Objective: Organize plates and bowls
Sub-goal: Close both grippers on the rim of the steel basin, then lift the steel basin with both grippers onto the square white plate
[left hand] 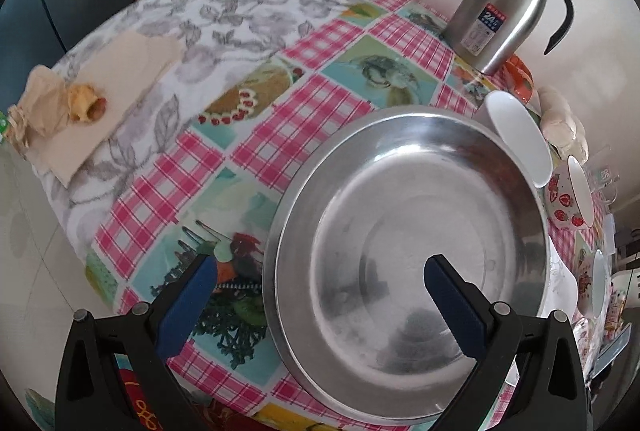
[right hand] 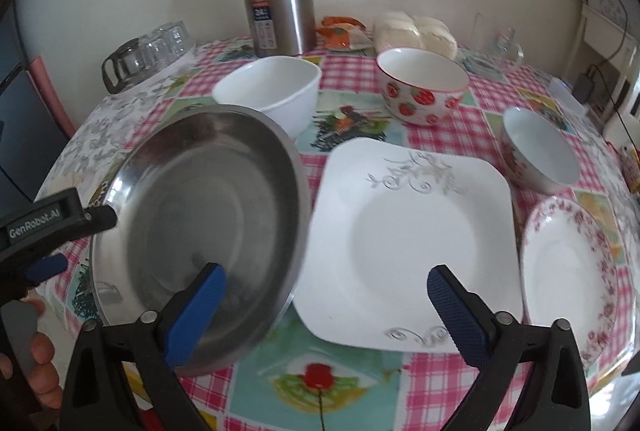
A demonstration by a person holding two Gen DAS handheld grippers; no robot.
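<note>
Left gripper point(left hand: 320, 273) jaws were spread wide, straddling the steel pan point(left hand: 408, 263) rim, pads not touching. Right gripper point(right hand: 326, 285) also gaped, nothing held, hanging over the square white plate point(right hand: 408, 243), which sat beside the pan on the checked tablecloth point(right hand: 360, 383).

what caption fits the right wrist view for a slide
Open right gripper above a steel pan and square white plate.
</note>
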